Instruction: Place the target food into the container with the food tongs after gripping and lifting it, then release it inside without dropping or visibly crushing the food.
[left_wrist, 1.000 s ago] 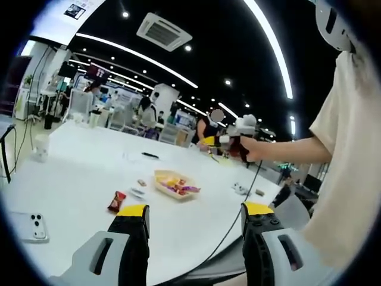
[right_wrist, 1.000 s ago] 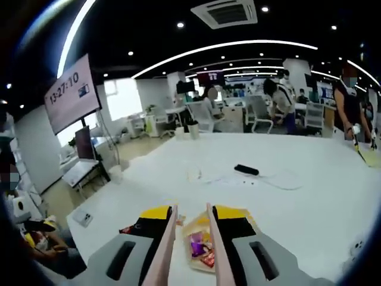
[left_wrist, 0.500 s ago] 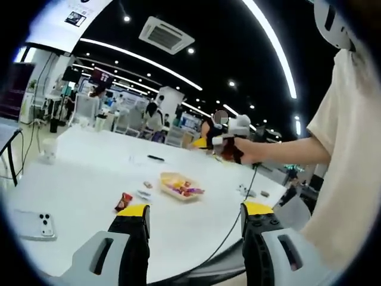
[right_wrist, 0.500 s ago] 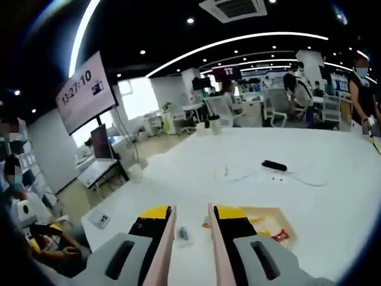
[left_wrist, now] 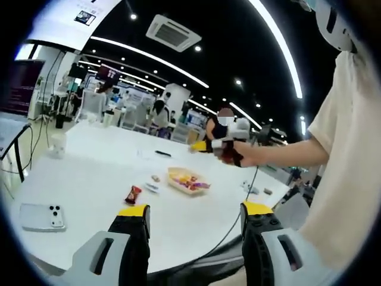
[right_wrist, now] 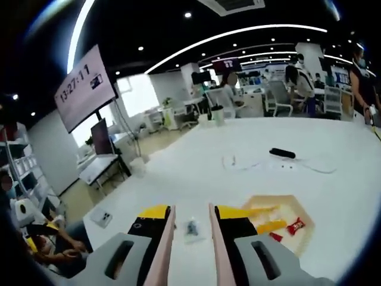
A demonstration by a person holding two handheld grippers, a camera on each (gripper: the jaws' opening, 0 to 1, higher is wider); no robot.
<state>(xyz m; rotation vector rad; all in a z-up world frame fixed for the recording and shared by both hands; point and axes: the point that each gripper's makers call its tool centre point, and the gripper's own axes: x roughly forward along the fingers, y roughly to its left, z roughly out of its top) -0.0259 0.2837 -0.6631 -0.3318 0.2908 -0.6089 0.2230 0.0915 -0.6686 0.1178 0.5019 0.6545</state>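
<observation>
White table [left_wrist: 89, 179], phone [left_wrist: 41, 216], snack tray [left_wrist: 186, 180]; left fingers [left_wrist: 132, 223] spread; right fingers [right_wrist: 228, 215] pinching pink tongs [right_wrist: 165, 250].

Container [right_wrist: 280, 223] contents blurred; small packet [right_wrist: 191, 227] between tongs [right_wrist: 187, 244] unidentifiable.

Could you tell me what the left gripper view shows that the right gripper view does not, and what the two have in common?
Left gripper view alone: a phone lying flat on the table's near corner, a red snack packet, and the right gripper held up in a hand above the table.

Right gripper view alone: the pink tongs clamped in that gripper, a small clear packet just beyond their tips, and a wall screen reading 13:27:11.

Both: the white table and the tray of snacks.
</observation>
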